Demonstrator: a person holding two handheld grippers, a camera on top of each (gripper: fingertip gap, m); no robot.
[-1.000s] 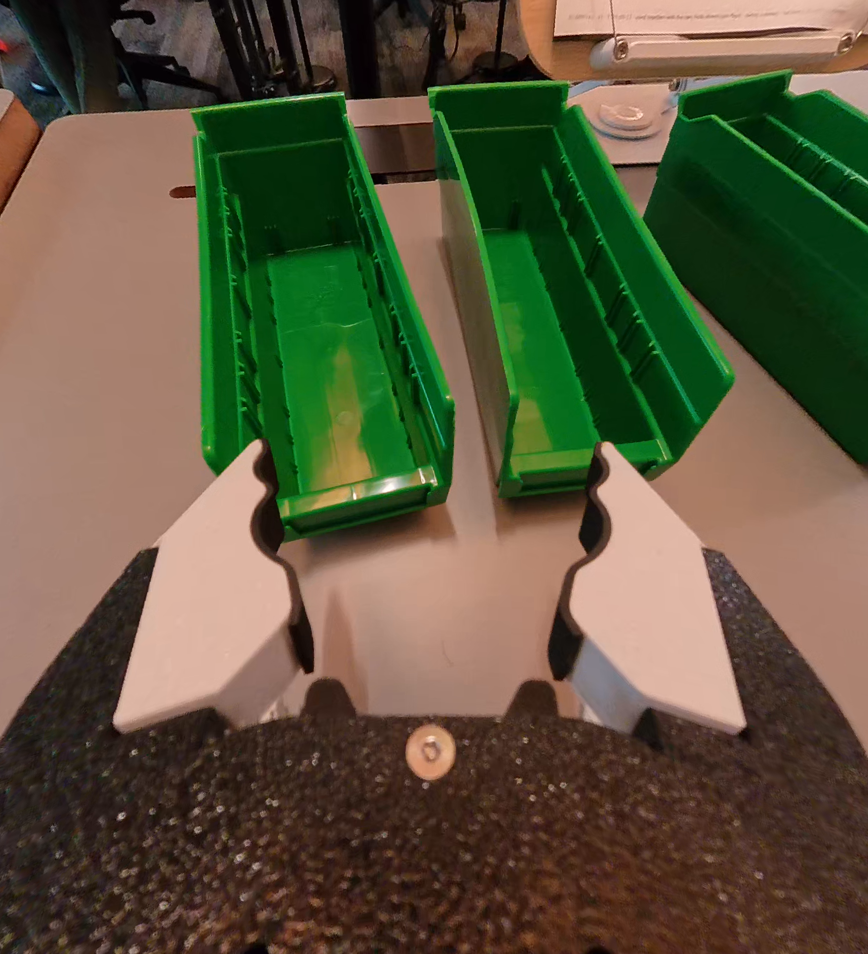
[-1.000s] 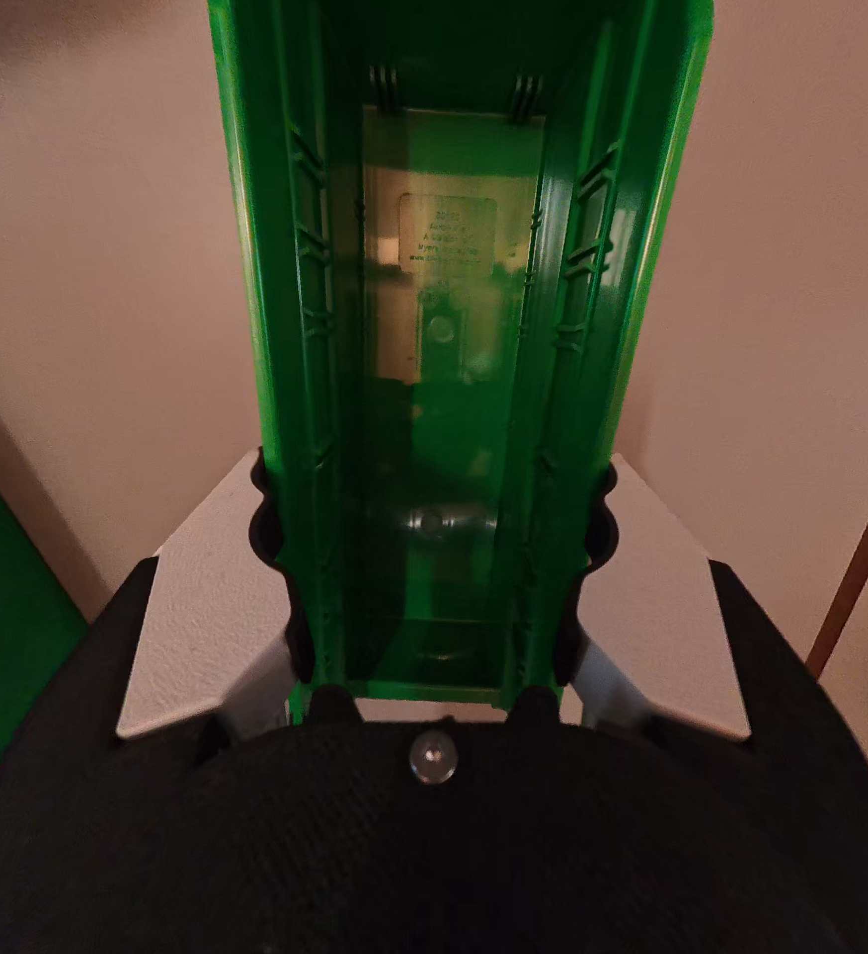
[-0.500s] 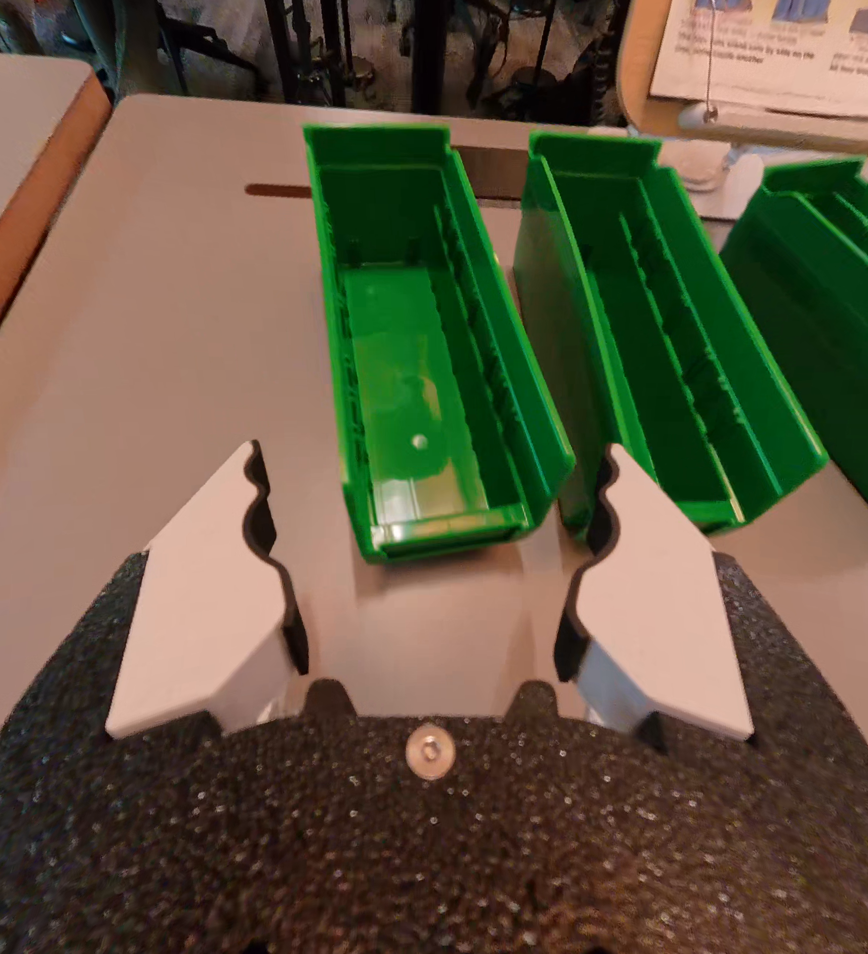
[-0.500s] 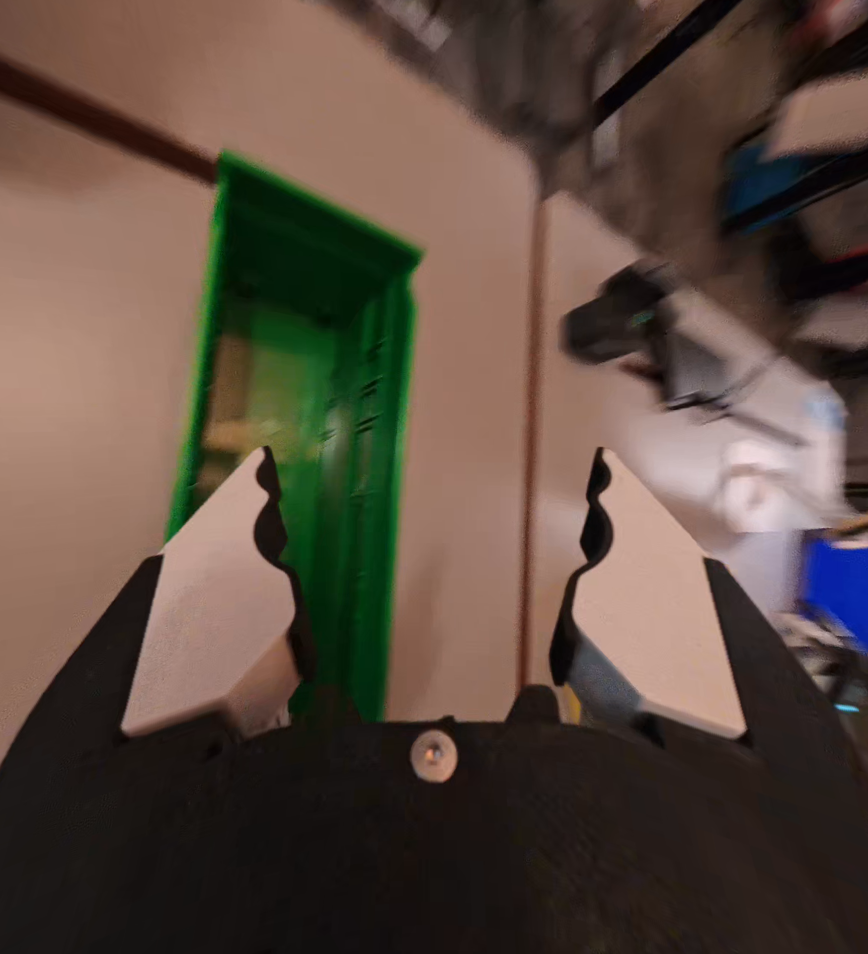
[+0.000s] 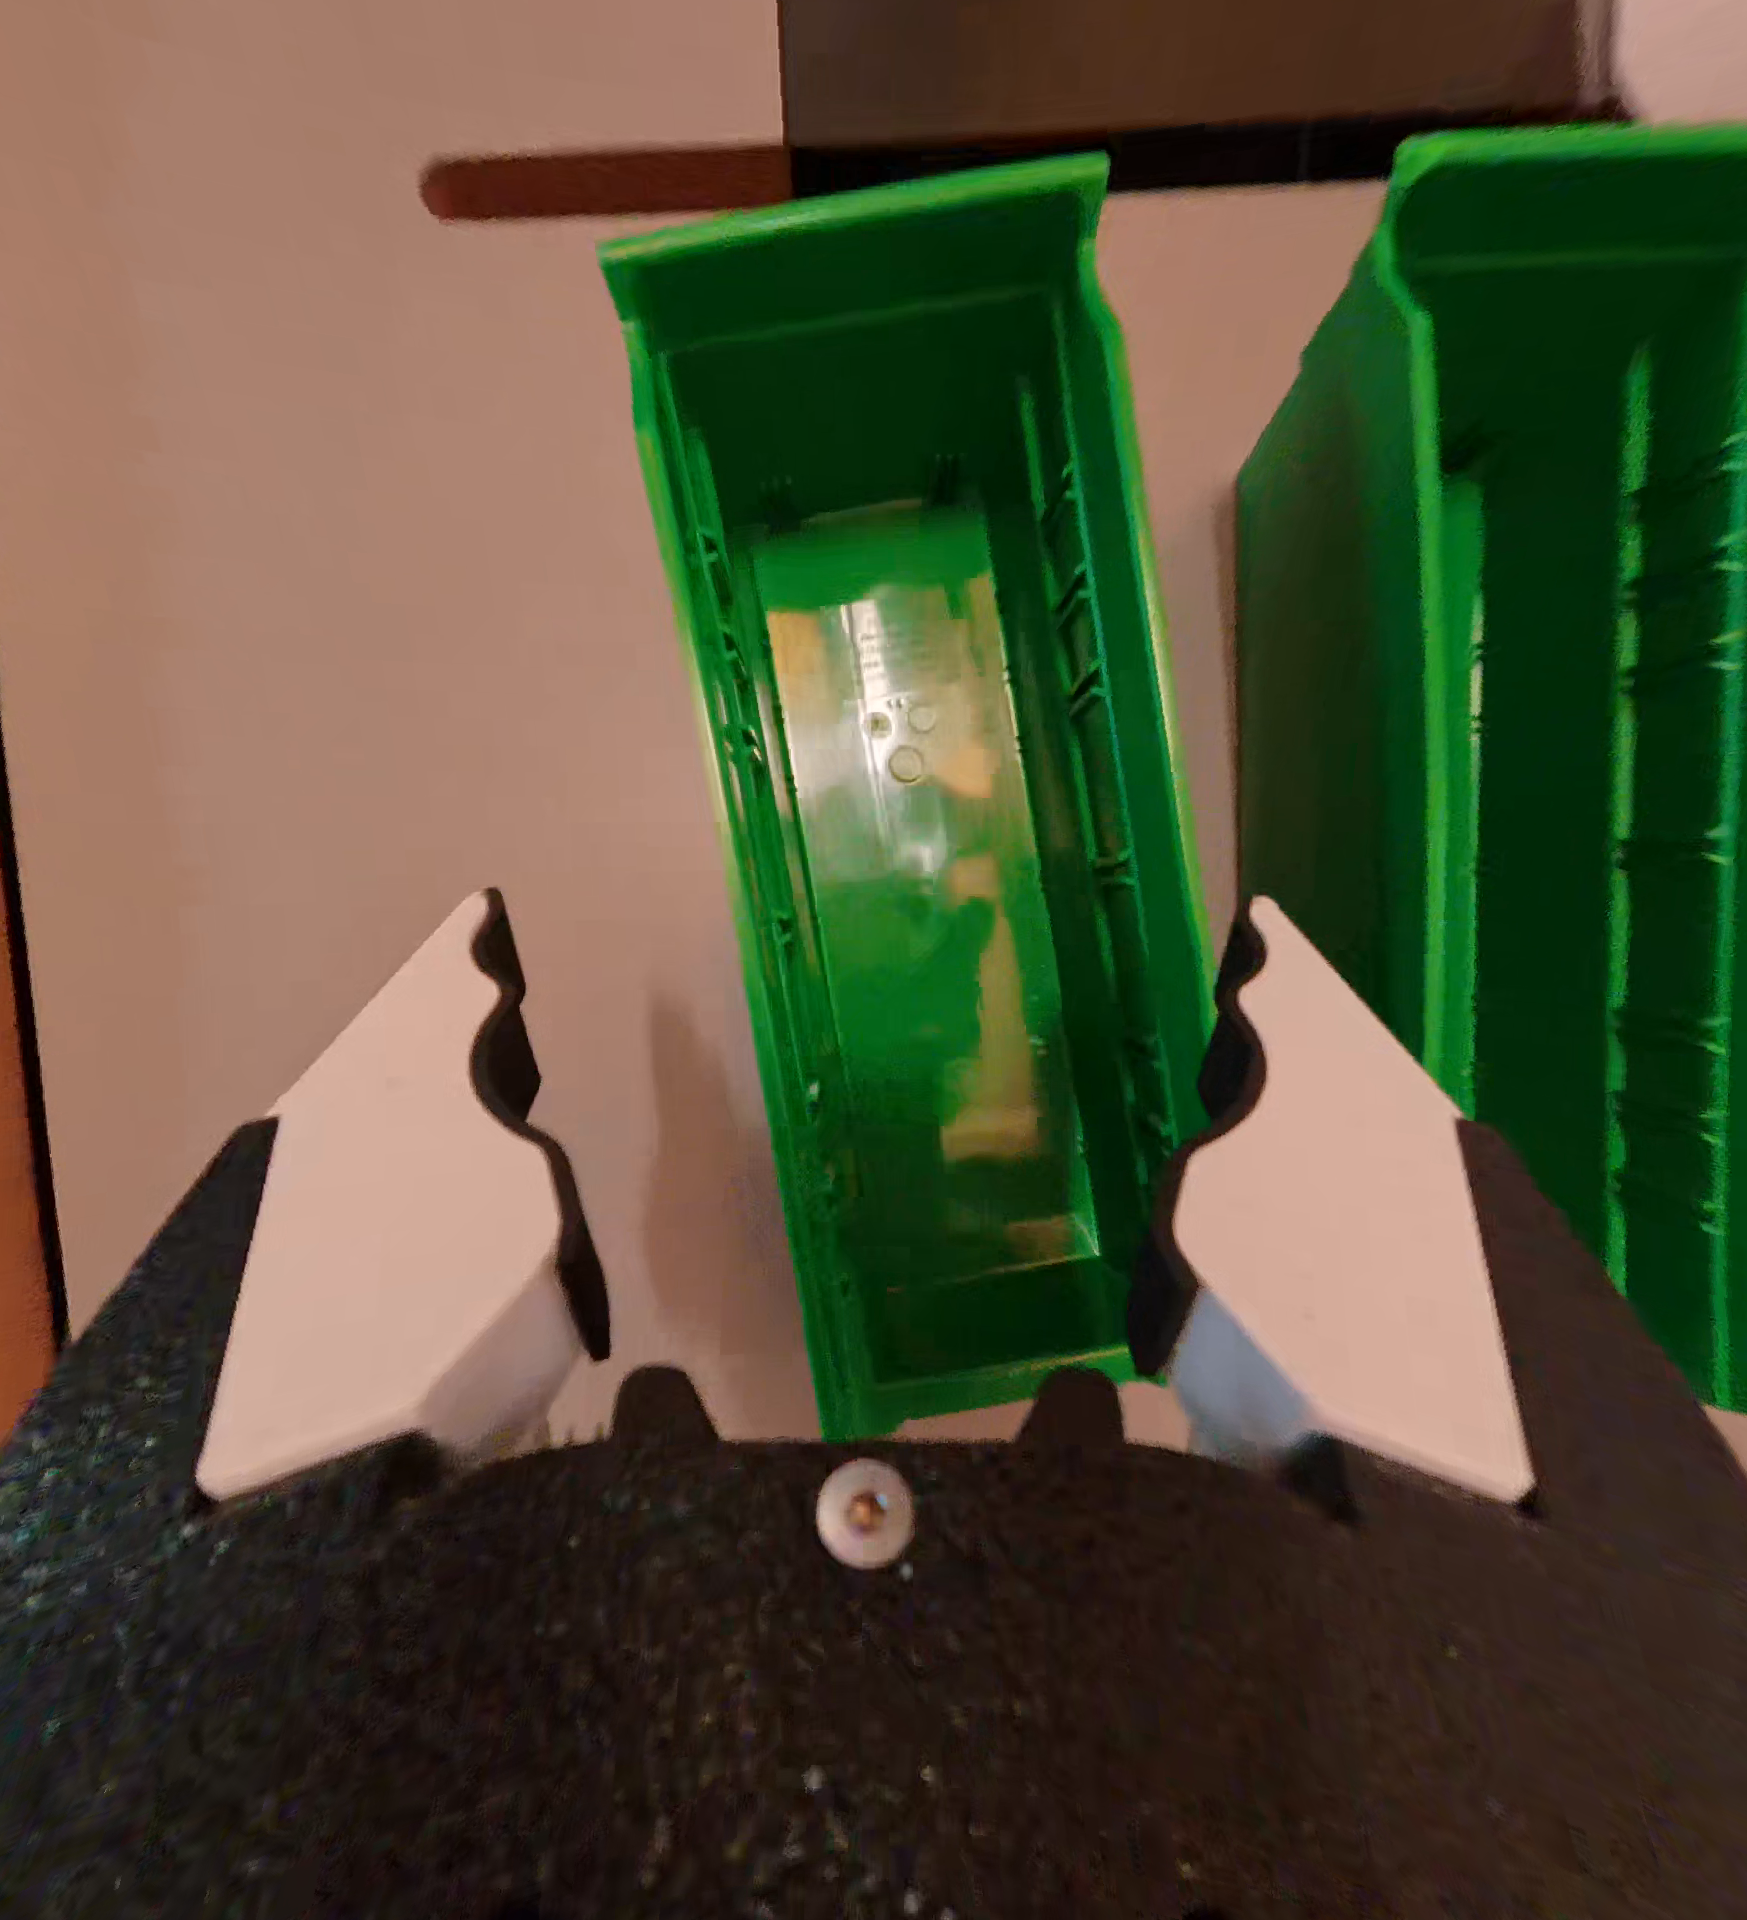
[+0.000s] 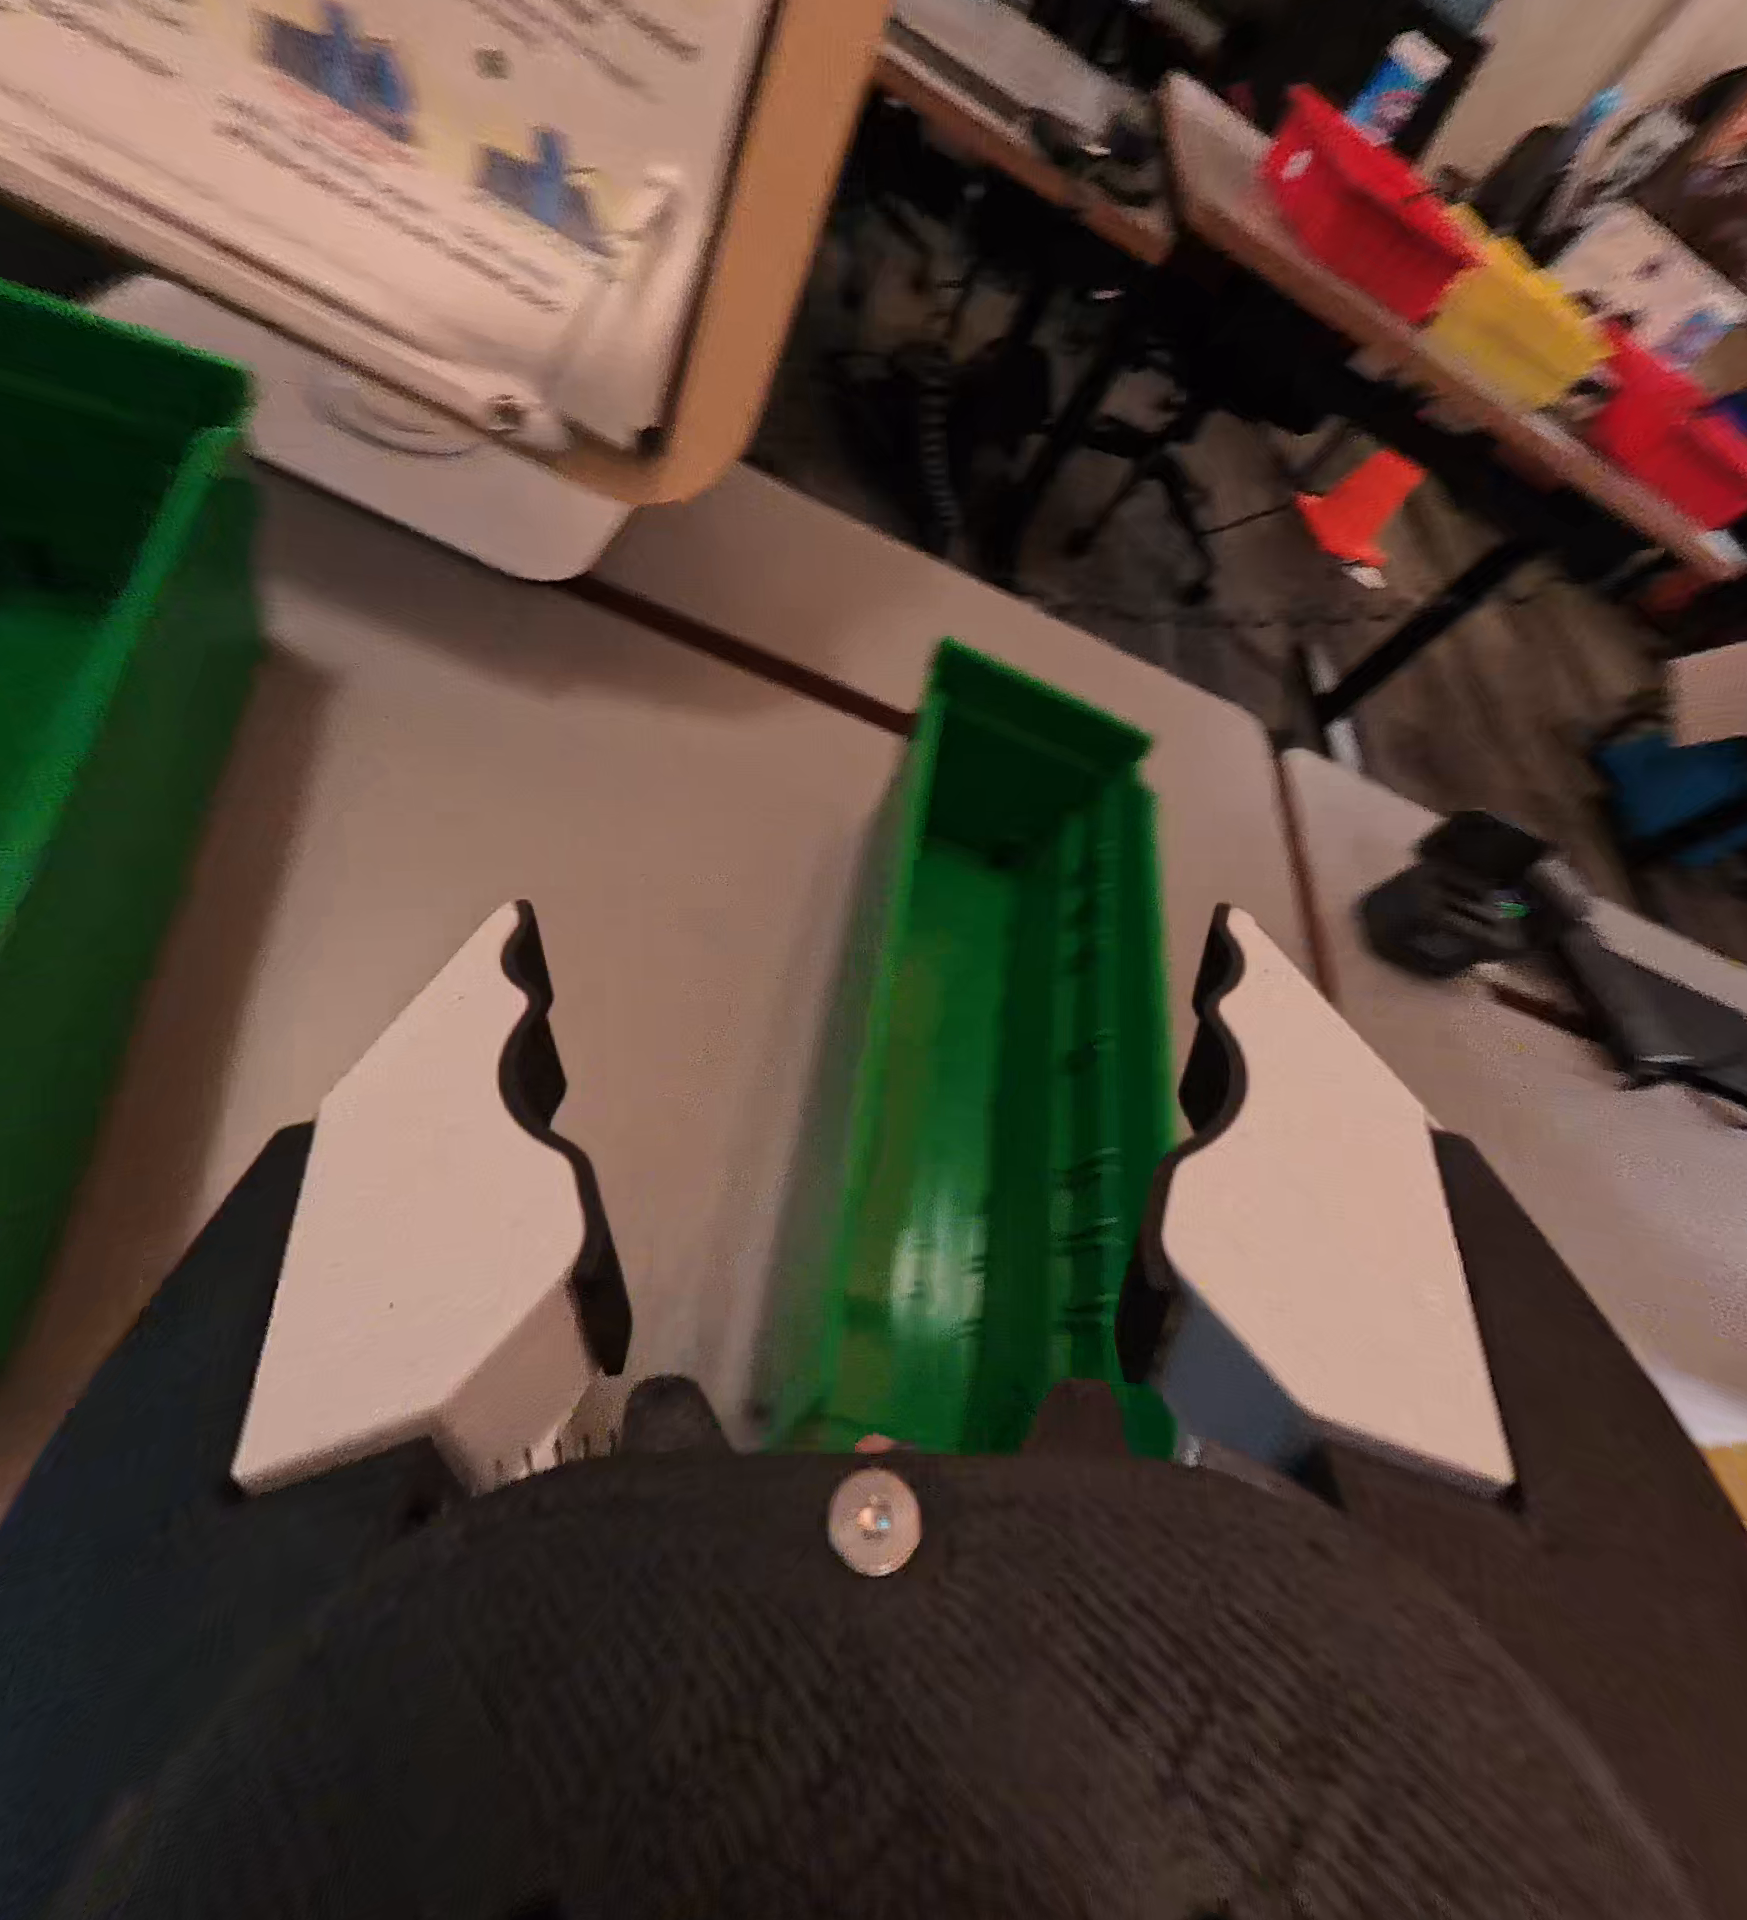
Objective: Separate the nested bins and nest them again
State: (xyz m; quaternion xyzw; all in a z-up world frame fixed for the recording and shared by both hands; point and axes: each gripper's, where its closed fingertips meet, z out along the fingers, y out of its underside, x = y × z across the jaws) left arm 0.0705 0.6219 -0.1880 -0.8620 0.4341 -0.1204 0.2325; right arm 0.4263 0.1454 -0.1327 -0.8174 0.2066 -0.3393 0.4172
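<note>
In the left wrist view a green bin [image 5: 910, 831] stands on the beige table [image 5: 277, 520], lying between the fingers of my left gripper [image 5: 871, 902]. The jaws are wide open. The bin's right wall is close against the right finger [image 5: 1305, 1122], and a wide gap separates it from the left finger [image 5: 401, 1143]. A second green bin [image 5: 1596, 727] stands just to the right. In the right wrist view my right gripper [image 6: 871, 908] is open over a narrow green bin [image 6: 994, 1091] on the table [image 6: 640, 831]. That bin lies near the right finger [image 6: 1295, 1143] and is not gripped.
A larger green bin [image 6: 48, 831] stands at the left of the right wrist view. Behind it is a clipboard stand with a paper sheet [image 6: 381, 156]. A black object [image 6: 1451, 914] lies on the neighbouring table. Red and yellow bins [image 6: 1368, 208] sit on a far table.
My right gripper, shut on a green bin a second ago, has opened and let it go; the bin rests on the table. My left gripper has moved forward, bringing the left bin between its open fingers.
</note>
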